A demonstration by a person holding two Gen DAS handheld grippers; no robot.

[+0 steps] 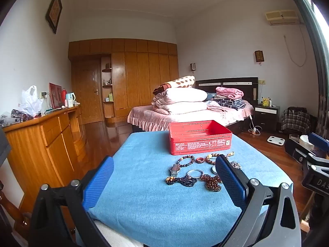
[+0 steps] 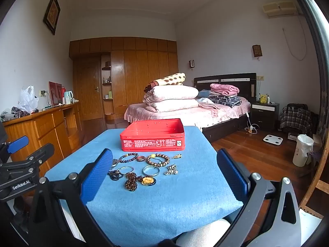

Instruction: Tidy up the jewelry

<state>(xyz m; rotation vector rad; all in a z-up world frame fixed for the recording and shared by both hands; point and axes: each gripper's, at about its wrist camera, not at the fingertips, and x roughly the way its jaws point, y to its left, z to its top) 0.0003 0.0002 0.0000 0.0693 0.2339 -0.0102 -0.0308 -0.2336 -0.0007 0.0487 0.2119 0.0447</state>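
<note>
1. Jewelry (image 2: pixel 141 168): bracelets, bangles and bead strands lie loose on the blue cloth (image 2: pixel 164 205), mid-surface, just in front of the red tin (image 2: pixel 153 139).
2. Red tin: lidless, standing near the cloth's far edge.
3. Left gripper (image 1: pixel 164 183): fingers wide apart, holding nothing, above the near edge.
4. Right gripper (image 2: pixel 164 175): fingers wide apart, holding nothing, likewise positioned.
</note>
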